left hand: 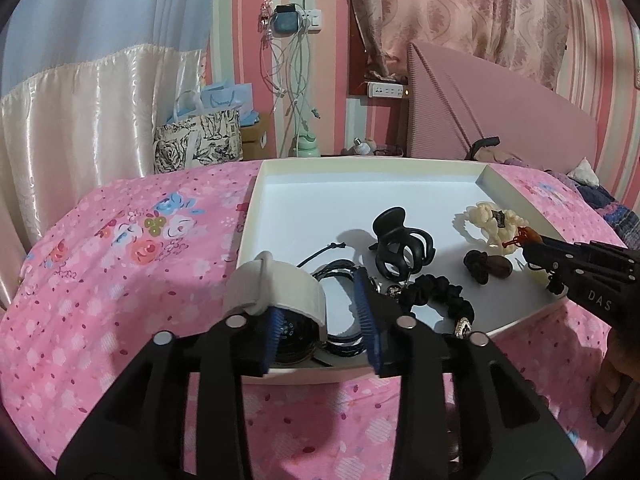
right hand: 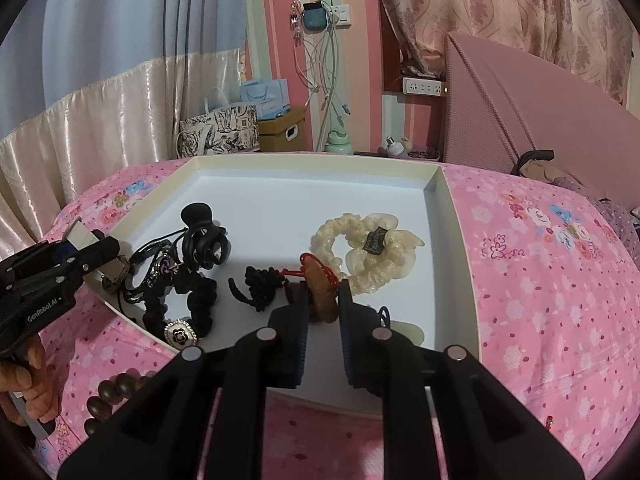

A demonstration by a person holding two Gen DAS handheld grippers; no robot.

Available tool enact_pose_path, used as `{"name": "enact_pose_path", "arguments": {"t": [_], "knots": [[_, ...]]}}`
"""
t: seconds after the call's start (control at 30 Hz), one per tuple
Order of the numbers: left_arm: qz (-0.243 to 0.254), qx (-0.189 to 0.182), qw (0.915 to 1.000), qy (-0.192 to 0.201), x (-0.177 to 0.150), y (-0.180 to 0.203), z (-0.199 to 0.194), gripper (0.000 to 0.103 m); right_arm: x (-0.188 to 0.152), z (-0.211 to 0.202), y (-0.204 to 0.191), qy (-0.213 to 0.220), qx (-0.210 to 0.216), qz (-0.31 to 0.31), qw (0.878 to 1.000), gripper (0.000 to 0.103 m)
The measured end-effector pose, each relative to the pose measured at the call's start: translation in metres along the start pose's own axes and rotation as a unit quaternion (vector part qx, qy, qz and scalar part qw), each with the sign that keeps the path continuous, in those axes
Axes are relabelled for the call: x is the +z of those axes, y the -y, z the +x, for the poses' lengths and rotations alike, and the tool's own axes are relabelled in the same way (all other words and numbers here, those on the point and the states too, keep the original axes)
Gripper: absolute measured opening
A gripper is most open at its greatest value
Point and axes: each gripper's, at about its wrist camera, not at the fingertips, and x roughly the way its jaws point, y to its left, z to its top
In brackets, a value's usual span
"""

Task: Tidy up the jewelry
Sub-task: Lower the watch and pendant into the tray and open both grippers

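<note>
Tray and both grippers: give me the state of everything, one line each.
Tray: open, flat on the bed.
Left gripper: open, over the watch; nothing pinched.
Right gripper: shut on the amber pendant.
Claw clip: closed, lying loose.
Cream scrunchie: lying loose.
Black scrunchie: lying loose.

Amber pendant [right hand: 320,296] between right tool [right hand: 323,336] pads

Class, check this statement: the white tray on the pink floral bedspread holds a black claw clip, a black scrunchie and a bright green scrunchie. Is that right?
Not quite. The second scrunchie is cream scrunchie, not bright green, as the right wrist view shows. The rest stands: the white tray on the pink floral bedspread holds a black claw clip and a black scrunchie.
</note>
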Motion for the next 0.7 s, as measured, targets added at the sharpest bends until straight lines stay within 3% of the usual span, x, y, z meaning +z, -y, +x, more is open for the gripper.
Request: {"name": "enact_pose_path", "arguments": {"t": [0.07, 0.1, 0.17, 0.33, 0.5, 0.7], "knots": [[0.004, 0.001, 1.0000, 0.002, 0.000, 0.001, -0.001, 0.044, 0.000, 0.000, 0.000, 0.000, 0.000, 0.000, 1.000, 0.019], [0.004, 0.000, 1.0000, 0.002, 0.000, 0.001, -0.002, 0.046, 0.000, 0.000, 0.000, 0.002, 0.000, 0.000, 1.000, 0.028], [0.005, -0.004, 1.0000, 0.005, -0.001, 0.002, -0.003, 0.050, 0.000, -0.001, 0.000, 0.004, 0.001, 0.000, 1.000, 0.033], [0.000, -0.016, 0.9998, 0.007, 0.000, -0.001, -0.004, 0.052, 0.000, -0.001, 0.002, 0.003, 0.006, 0.005, 1.000, 0.036], [0.014, -0.022, 0.9997, -0.002, -0.001, 0.005, -0.003, 0.066, -0.001, -0.002, 0.007, 0.001, 0.012, 0.015, 1.000, 0.043], [0.027, -0.004, 0.9993, -0.026, -0.008, 0.004, -0.007, 0.068, -0.004, -0.004, 0.011, -0.006, 0.018, 0.020, 1.000, 0.044]]}}
